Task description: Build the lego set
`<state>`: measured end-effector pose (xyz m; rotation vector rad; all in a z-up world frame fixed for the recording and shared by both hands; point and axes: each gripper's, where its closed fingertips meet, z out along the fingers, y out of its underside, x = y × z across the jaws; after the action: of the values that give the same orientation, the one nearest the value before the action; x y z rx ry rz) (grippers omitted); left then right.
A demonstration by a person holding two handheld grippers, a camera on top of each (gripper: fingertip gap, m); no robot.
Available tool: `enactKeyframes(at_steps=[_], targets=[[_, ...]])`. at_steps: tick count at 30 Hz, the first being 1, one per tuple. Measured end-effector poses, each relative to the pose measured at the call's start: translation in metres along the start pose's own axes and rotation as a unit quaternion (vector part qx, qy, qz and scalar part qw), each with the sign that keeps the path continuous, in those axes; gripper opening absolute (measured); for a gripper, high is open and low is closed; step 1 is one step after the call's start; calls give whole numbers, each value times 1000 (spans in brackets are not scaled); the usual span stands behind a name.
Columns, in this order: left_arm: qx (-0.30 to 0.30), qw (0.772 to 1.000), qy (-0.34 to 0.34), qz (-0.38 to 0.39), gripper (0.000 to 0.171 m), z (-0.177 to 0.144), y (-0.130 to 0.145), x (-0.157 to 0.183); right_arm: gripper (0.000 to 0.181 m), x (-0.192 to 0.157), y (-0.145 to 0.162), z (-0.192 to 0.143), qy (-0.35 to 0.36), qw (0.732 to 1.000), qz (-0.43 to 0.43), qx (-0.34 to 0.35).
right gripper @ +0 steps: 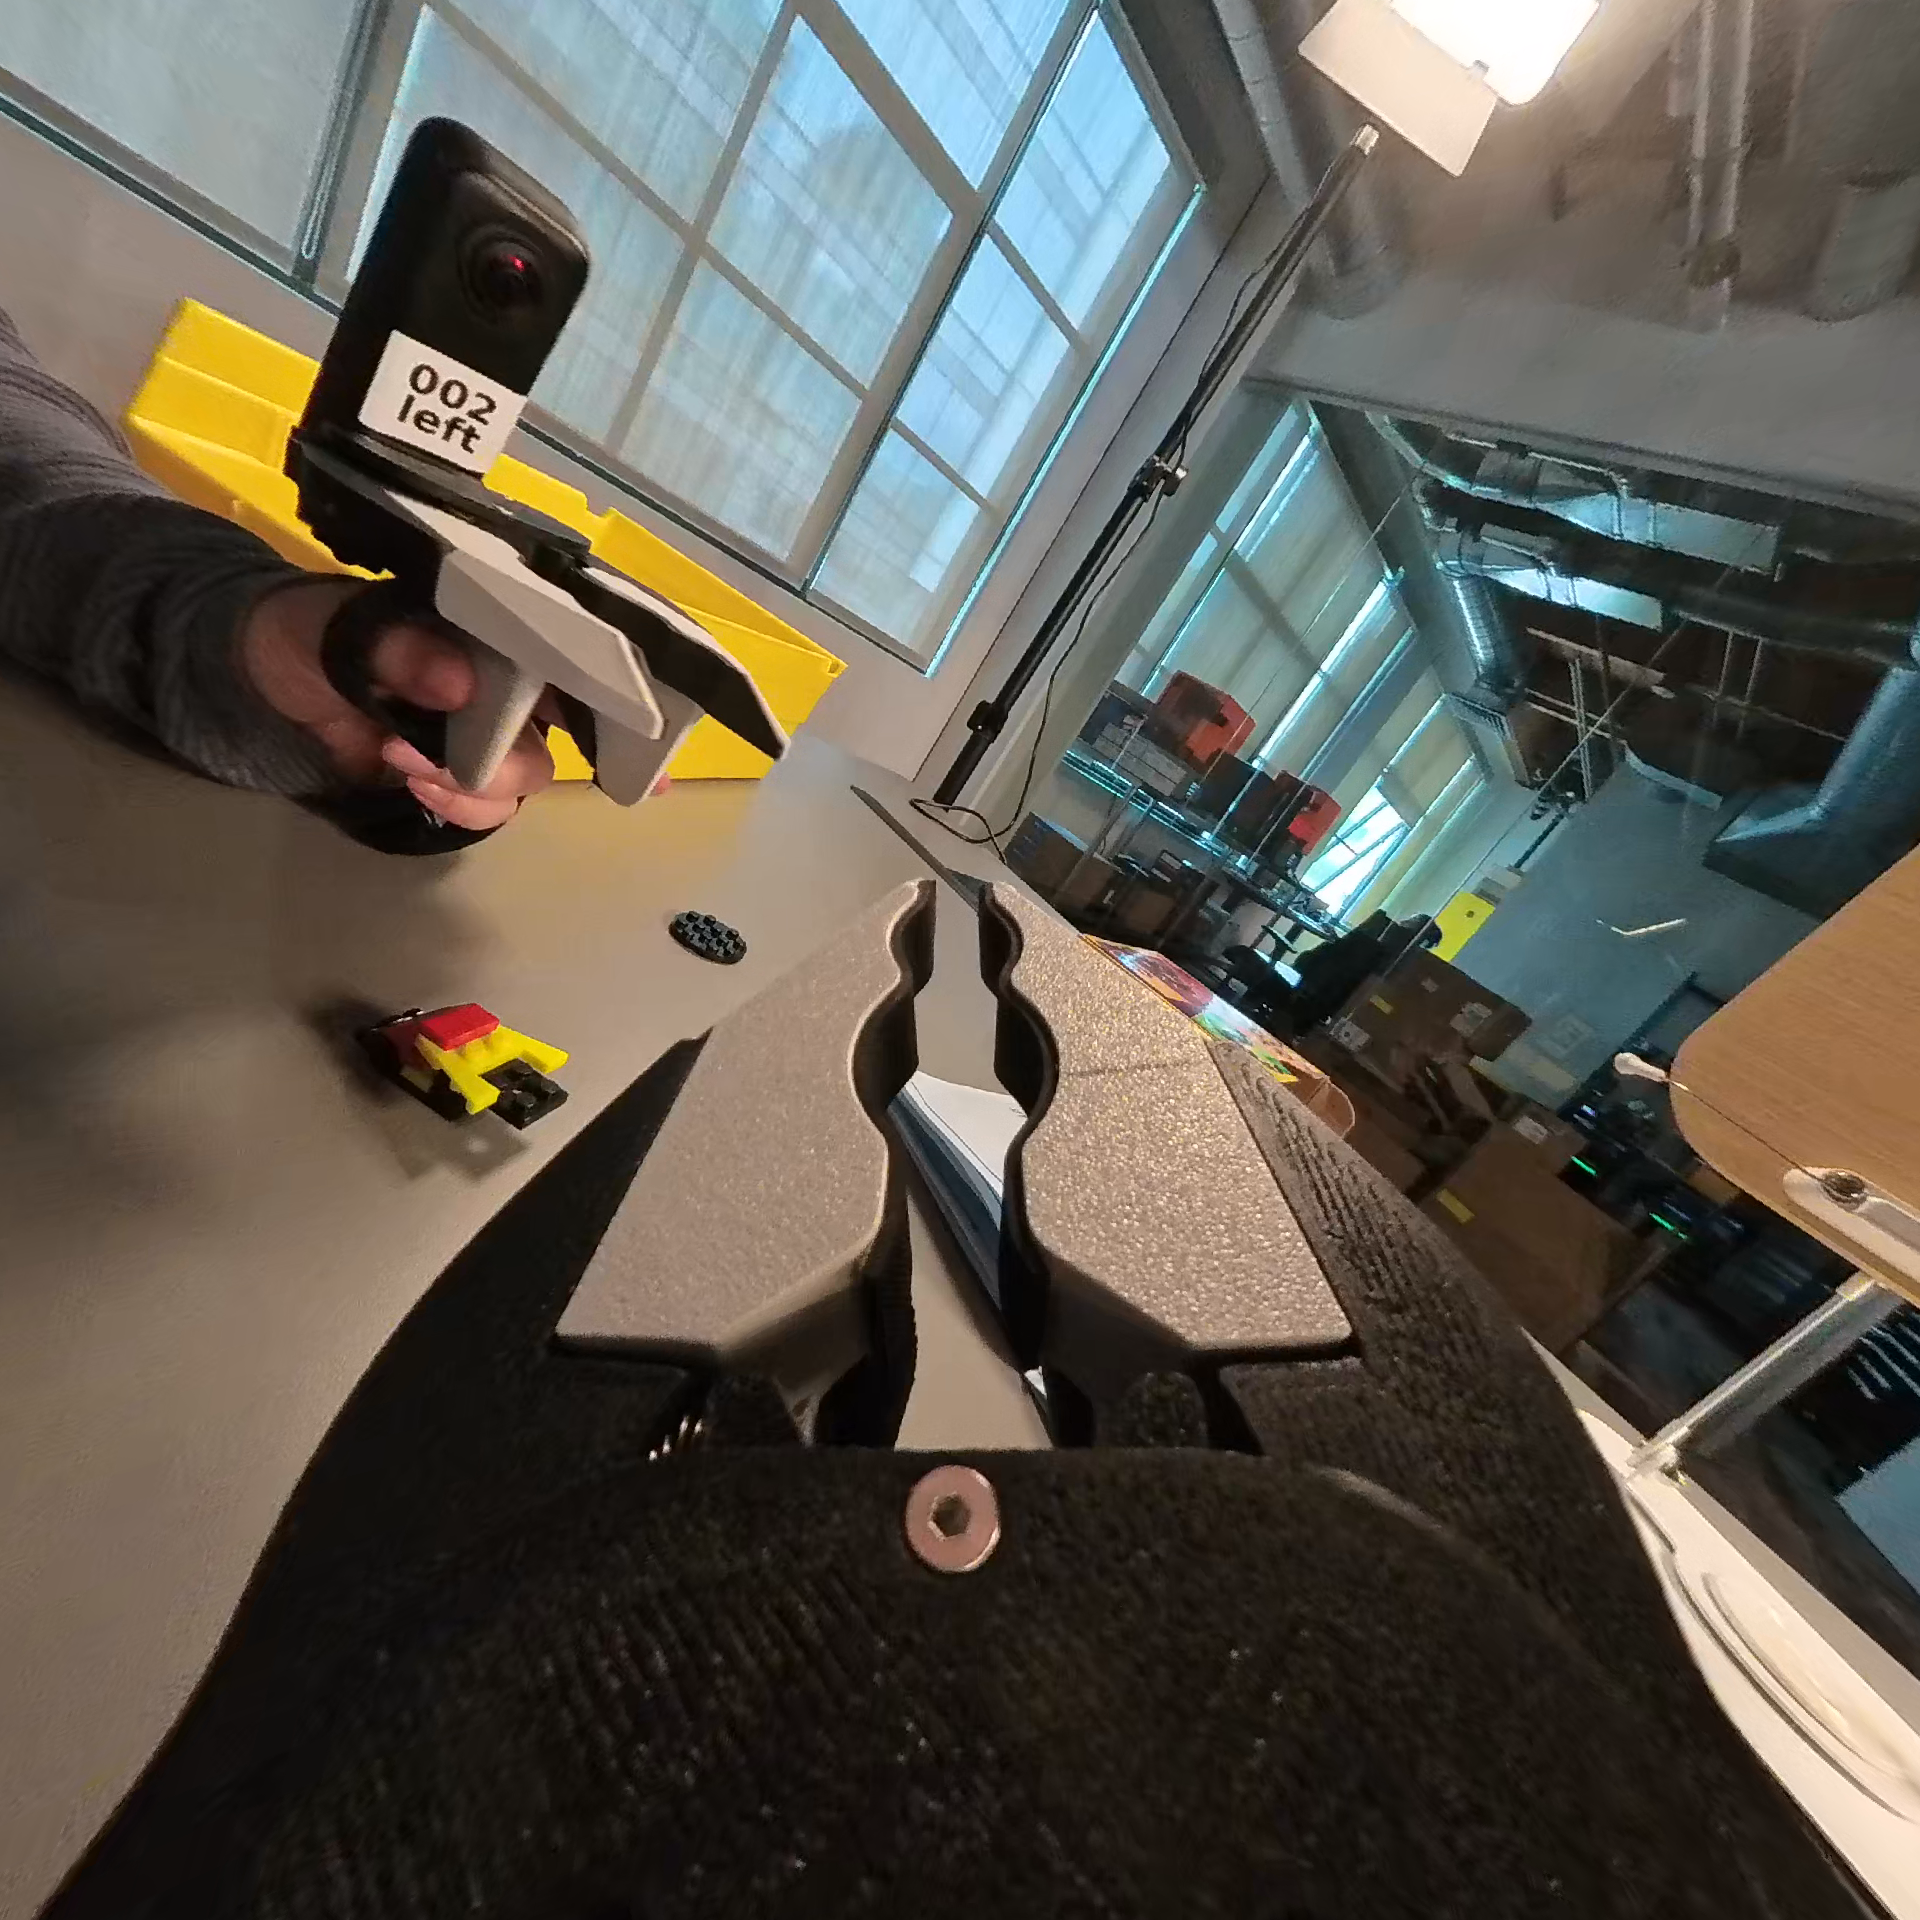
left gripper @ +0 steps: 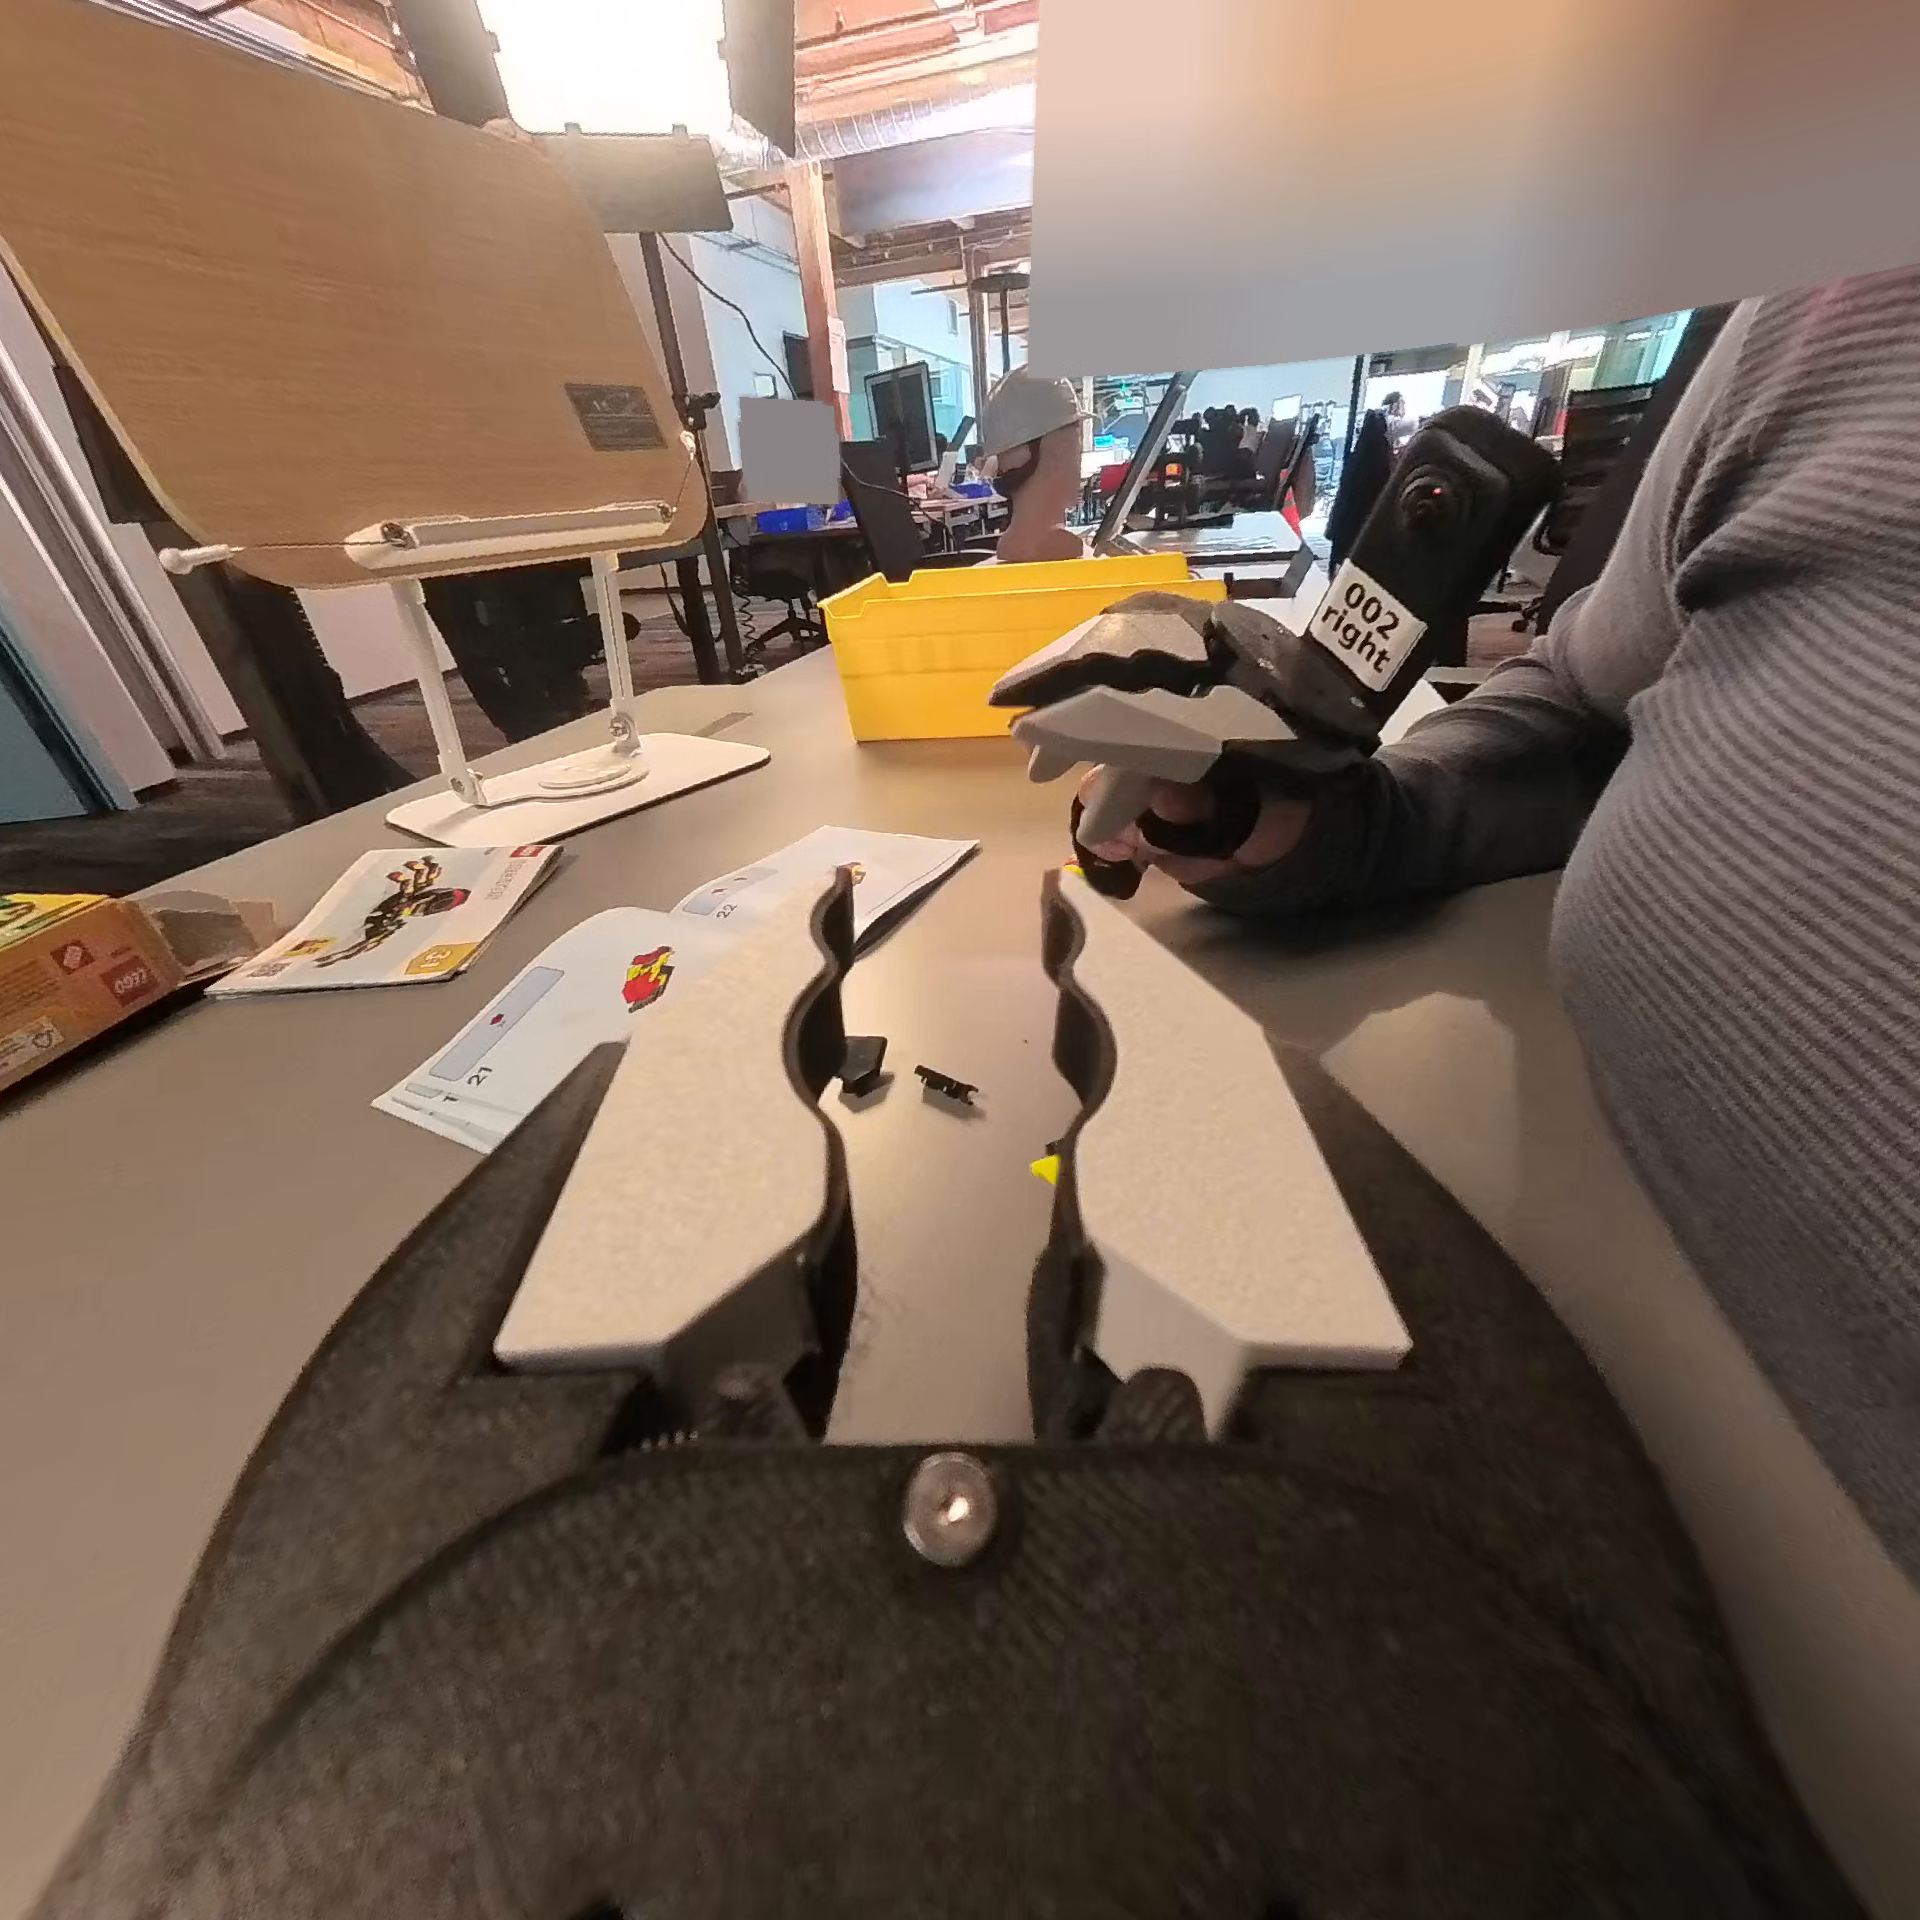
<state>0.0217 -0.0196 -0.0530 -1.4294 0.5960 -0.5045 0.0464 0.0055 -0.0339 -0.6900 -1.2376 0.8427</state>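
Left wrist view: the left gripper point(left gripper: 948, 883) stands wide apart and empty over the grey table point(left gripper: 260, 1195). Between its fingers lie two small black pieces point(left gripper: 914, 1070); an open instruction booklet point(left gripper: 582, 997) lies just left of them.

Right wrist view: the right gripper point(right gripper: 958, 902) is narrowed to a slim gap, empty. The part-built lego model point(right gripper: 468, 1060) lies on the table left of it, a round black piece point(right gripper: 709, 937) nearby.

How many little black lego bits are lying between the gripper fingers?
2: a chunky black lego piece beside the left finger, and a thin black lego piece just right of it. More may hide behind the fingers.
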Motion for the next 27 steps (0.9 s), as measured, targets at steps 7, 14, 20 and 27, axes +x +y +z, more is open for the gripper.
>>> enactKeyframes(at_steps=[7,14,20,27], targets=[[-2,1000,-6,7,32,0,0,-1,6,1,1,1,5,1000,16,-3],[-3,1000,-5,13,30,0,1,0,6,-1,0,2,3,1000,16,-3],[-3,1000,-5,12,30,0,1,0,5,-1,1,1,0,1000,20,-5],[-3,1000,-5,13,29,0,1,0,6,-1,1,1,0,1000,22,-5]])
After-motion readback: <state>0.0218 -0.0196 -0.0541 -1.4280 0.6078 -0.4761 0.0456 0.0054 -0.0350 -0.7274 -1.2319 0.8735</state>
